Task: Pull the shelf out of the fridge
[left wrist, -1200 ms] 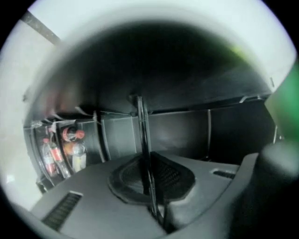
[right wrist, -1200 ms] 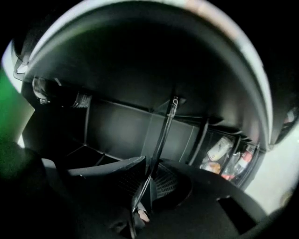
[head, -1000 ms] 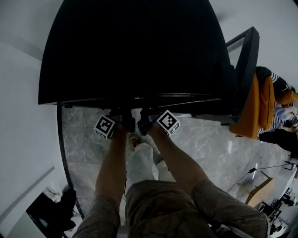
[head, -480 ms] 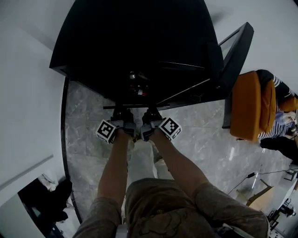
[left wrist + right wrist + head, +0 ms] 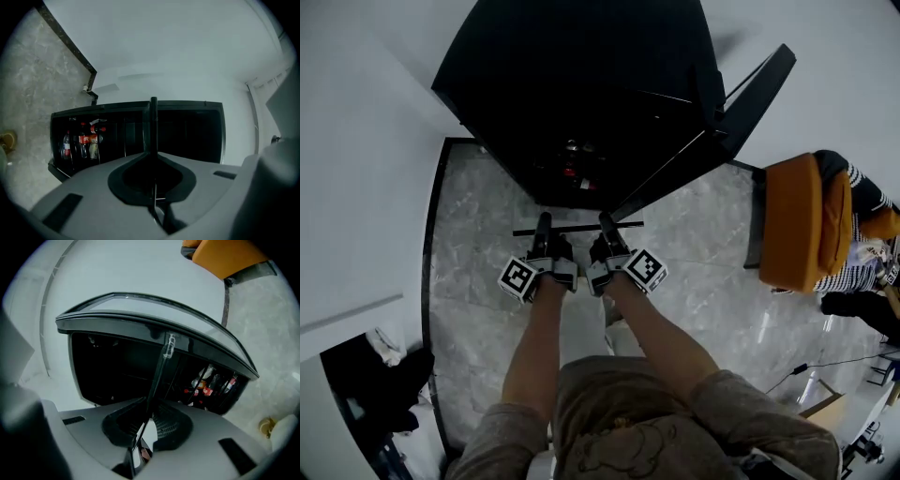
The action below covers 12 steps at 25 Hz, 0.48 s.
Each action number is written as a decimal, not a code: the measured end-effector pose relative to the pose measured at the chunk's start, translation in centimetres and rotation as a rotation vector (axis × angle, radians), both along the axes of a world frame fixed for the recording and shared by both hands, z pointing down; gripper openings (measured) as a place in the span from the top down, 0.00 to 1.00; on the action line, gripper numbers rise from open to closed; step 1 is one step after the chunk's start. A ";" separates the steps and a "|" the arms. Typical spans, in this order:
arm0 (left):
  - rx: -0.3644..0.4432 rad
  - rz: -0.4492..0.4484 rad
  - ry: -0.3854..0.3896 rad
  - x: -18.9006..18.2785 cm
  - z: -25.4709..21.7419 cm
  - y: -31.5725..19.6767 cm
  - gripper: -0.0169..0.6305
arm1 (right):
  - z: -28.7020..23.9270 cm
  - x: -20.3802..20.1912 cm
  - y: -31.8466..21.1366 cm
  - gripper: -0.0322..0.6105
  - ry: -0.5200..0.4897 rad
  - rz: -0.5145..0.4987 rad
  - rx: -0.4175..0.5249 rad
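Note:
The black fridge [image 5: 581,84] stands ahead with its door [image 5: 741,94] swung open to the right. The glass shelf [image 5: 578,228], a clear pane with a dark front bar, hangs level above the floor, outside the fridge. My left gripper [image 5: 543,223] is shut on the bar's left part and my right gripper [image 5: 606,223] on its right part. In the left gripper view the shelf [image 5: 153,122] runs edge-on out of the shut left gripper [image 5: 153,157]. In the right gripper view the shelf's thin edge [image 5: 161,366] leaves the right gripper [image 5: 147,414], whose pads pinch it.
Bottles [image 5: 572,159] stand low inside the fridge, the same bottles [image 5: 82,143] also showing in the left gripper view. An orange chair [image 5: 797,220] and a seated person [image 5: 862,244] are at the right. A dark bag [image 5: 384,394] lies low left. The floor [image 5: 478,244] is grey marble.
Both grippers have drawn back from the fridge with the shelf held between them. The shelf's front bar, at the fridge opening a second ago, is now out over the floor.

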<state>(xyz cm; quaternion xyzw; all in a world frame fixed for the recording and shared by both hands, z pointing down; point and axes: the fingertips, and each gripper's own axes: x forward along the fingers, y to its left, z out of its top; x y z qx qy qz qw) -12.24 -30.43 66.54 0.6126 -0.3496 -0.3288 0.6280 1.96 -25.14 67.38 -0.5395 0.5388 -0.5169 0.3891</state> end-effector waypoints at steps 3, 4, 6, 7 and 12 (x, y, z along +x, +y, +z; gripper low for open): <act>-0.009 -0.035 0.016 -0.6 -0.7 2.2 0.94 | -1.0 -0.4 1.7 0.88 0.006 -0.038 0.003; -0.011 -0.045 0.022 -0.7 -1.1 3.0 0.94 | -1.4 -0.5 2.3 0.88 0.008 -0.049 0.005; -0.010 -0.061 0.028 -0.9 -1.9 4.5 0.94 | -2.3 -0.7 3.5 0.88 0.012 -0.070 0.012; -0.007 -0.069 0.031 -1.0 -2.4 5.2 0.94 | -2.9 -0.7 4.1 0.88 0.012 -0.080 0.016; 0.013 -0.121 0.047 -1.6 -5.3 8.2 0.94 | -5.8 -1.1 6.3 0.88 0.016 -0.133 0.039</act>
